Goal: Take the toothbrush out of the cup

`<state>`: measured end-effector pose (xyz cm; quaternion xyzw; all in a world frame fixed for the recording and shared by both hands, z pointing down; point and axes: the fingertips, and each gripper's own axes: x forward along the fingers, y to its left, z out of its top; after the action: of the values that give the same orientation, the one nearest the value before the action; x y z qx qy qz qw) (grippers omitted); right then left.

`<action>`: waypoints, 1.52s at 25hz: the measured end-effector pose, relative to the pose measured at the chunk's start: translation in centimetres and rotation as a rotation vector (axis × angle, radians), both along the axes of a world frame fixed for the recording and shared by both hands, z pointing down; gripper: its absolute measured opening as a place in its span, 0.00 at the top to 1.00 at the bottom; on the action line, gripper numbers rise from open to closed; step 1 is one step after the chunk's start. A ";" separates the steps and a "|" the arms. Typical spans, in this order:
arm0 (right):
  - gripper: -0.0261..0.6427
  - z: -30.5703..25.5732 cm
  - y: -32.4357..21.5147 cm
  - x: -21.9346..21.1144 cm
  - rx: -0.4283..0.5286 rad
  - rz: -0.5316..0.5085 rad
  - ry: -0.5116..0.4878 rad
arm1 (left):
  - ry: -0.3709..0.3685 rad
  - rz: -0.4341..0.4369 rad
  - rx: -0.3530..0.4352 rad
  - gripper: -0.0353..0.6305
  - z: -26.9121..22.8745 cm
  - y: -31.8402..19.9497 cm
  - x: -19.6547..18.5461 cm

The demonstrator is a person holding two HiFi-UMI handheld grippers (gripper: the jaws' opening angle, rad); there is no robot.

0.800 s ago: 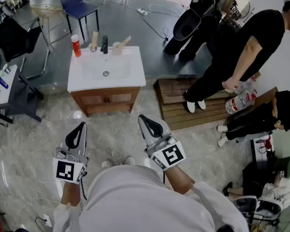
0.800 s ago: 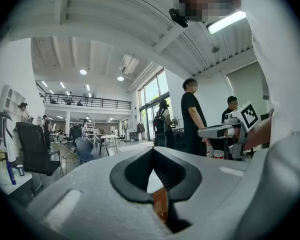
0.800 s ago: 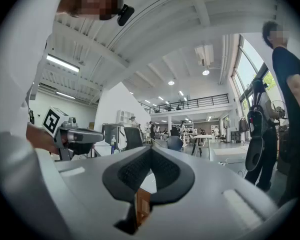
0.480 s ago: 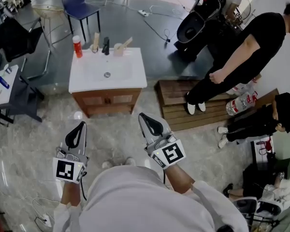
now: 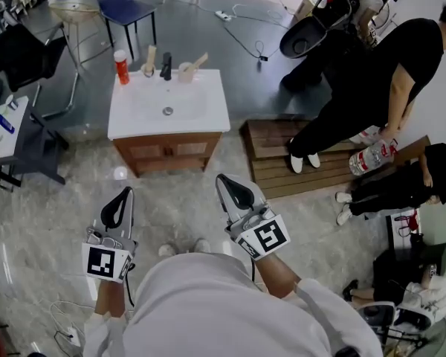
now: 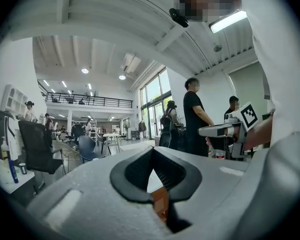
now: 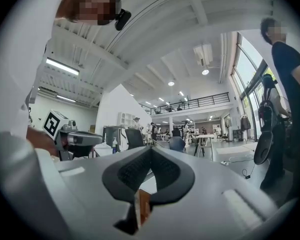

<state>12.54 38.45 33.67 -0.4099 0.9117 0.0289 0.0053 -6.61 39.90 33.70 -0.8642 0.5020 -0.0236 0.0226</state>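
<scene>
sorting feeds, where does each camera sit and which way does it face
Head view: on the person's head, steeply down at sink cabinet, cup, left gripper, right gripper, own torso.
Left gripper view: on the left gripper, level across the hall; its shut jaws show.
Right gripper view: on the right gripper, level too; shut jaws show.
Shared: each gripper view catches the other gripper.

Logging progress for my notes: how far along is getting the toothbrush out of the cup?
Done: nothing yet; the toothbrush leans in the cup at the back of the sink. In hand: nothing; the left gripper and right gripper are shut and empty, well short of the sink. Left: walk up, grip the toothbrush, lift it out.
</scene>
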 end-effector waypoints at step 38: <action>0.96 2.8 -16.7 -0.2 -0.031 -0.022 0.019 | -0.013 -0.016 -0.017 0.94 1.7 -17.5 0.2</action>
<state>12.32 21.70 36.50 -0.3995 0.9165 0.0185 -0.0095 -6.36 22.41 35.39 -0.8601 0.5086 -0.0338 0.0182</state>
